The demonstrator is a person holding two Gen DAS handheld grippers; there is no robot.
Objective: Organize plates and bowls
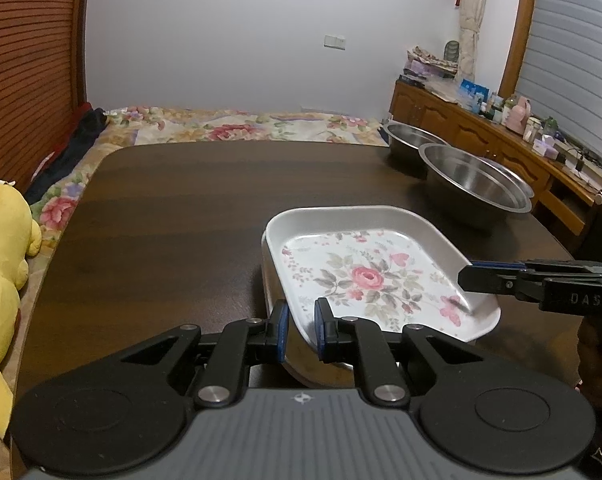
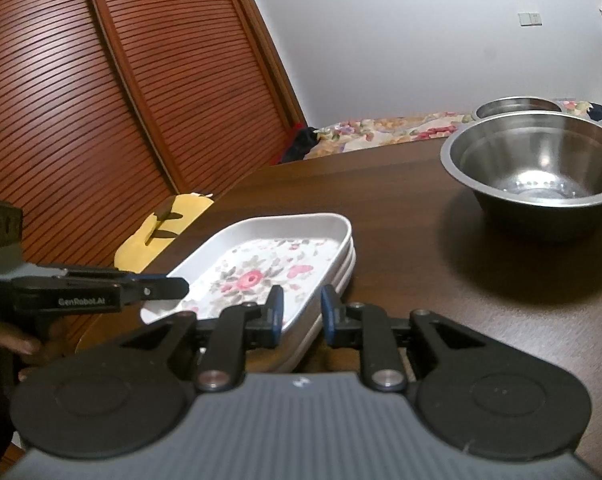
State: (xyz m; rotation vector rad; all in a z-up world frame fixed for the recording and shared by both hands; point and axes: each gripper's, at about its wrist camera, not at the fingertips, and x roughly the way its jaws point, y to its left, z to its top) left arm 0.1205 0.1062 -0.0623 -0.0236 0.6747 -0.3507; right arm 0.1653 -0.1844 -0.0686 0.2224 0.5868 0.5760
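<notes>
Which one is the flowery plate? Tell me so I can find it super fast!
Look at the big dark wooden table. Near its front edge, between the two black grippers, sits a white square plate stacked on other white plates. It has pink roses painted inside, while its neighbours farther back, the metal bowls, are round, shiny and plain.

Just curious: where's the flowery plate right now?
On the dark table, atop a plate stack near its front edge, between both grippers' fingers; steel bowls sit behind. Floral plate.

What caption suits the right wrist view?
Both grippers flank stacked floral plates; steel bowls wait on the dark table.
</notes>
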